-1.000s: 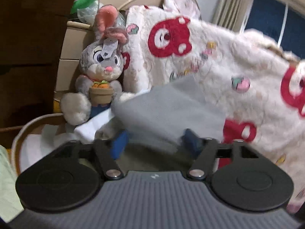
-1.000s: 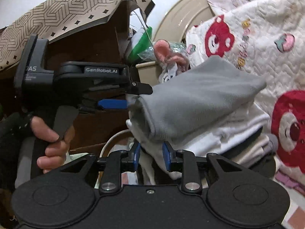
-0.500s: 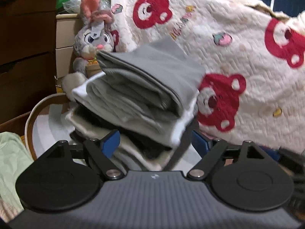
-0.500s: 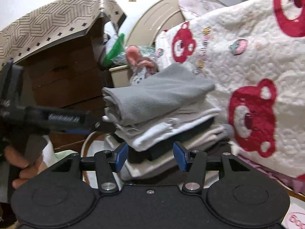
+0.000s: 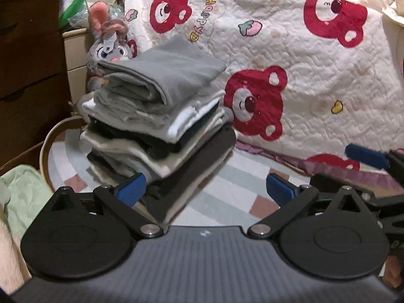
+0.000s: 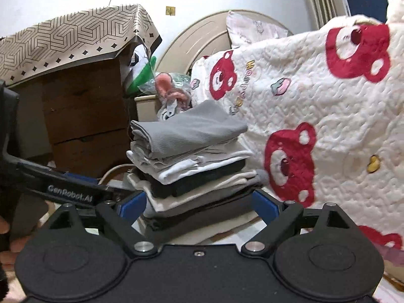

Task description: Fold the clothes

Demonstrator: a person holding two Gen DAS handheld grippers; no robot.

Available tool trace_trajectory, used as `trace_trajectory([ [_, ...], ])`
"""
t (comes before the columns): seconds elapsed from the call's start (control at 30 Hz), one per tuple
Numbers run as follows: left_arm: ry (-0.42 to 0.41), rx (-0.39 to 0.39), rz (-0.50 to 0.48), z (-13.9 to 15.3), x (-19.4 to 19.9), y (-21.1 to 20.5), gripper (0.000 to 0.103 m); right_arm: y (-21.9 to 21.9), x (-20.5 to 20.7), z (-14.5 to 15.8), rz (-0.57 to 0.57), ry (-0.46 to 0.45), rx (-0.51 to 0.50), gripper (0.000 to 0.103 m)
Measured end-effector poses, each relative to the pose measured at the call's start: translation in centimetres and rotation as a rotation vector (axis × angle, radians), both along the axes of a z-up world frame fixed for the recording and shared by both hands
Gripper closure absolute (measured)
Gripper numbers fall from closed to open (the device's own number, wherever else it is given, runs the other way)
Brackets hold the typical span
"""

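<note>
Before the left wrist camera, a stack of folded clothes [image 5: 156,126] stands on a striped rug [image 5: 227,189], its lowest dark layers running down behind the left gripper [image 5: 204,189], whose blue fingers [image 5: 131,189] are spread wide with nothing between them. A grey folded garment [image 5: 164,75] tops the stack, over pale grey, white, black and cream layers. A plush rabbit [image 5: 106,40] is mostly hidden behind the stack; a bear-print quilt [image 5: 303,75] hangs just beside it at right, and part of the right gripper [image 5: 366,156] is cut off at the right edge. Half a second ago the stack filled more of this view and the fingers stood closer together. Seen from the right wrist camera, the same stack [image 6: 192,161] sits ahead of the right gripper [image 6: 199,202], its jaws likewise wide apart and empty; they were narrower earlier and nearly shut a second ago. The left gripper [image 6: 68,189] crosses the left edge, its tips hidden behind the right gripper's finger, and a hand [image 6: 5,242] is barely visible there. A wooden dresser [image 6: 83,116] stands behind, under a patterned cloth [image 6: 70,40].
</note>
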State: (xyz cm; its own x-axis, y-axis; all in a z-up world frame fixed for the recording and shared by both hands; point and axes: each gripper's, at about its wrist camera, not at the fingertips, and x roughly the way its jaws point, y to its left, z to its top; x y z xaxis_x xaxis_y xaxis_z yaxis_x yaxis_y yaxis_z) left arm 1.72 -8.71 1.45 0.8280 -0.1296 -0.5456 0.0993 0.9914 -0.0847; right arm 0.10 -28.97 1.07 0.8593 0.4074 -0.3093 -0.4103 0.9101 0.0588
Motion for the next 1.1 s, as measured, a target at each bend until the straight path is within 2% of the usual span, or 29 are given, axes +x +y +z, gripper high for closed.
trace_trajectory([
  [0.33,0.009,-0.054,0.048,0.5,-4.5,-0.8,0.000,-2.6,-4.1,0.7,-0.027,0.019,0.014,0.009],
  [0.6,0.024,0.014,0.002,-0.2,-6.0,-2.7,0.000,-2.5,-5.8,0.7,-0.023,0.049,0.008,0.009],
  [0.7,0.023,0.023,0.000,-0.2,-6.2,-3.1,0.000,-2.6,-5.5,1.1,-0.073,0.150,0.035,0.008],
  [0.8,0.021,0.033,0.001,-0.2,-6.2,-3.4,0.000,-3.3,-5.4,1.3,-0.089,0.189,0.087,0.008],
  [1.1,0.025,0.031,-0.004,-0.4,-6.1,-3.9,0.000,-3.6,-5.9,1.0,-0.096,0.170,0.061,0.008],
])
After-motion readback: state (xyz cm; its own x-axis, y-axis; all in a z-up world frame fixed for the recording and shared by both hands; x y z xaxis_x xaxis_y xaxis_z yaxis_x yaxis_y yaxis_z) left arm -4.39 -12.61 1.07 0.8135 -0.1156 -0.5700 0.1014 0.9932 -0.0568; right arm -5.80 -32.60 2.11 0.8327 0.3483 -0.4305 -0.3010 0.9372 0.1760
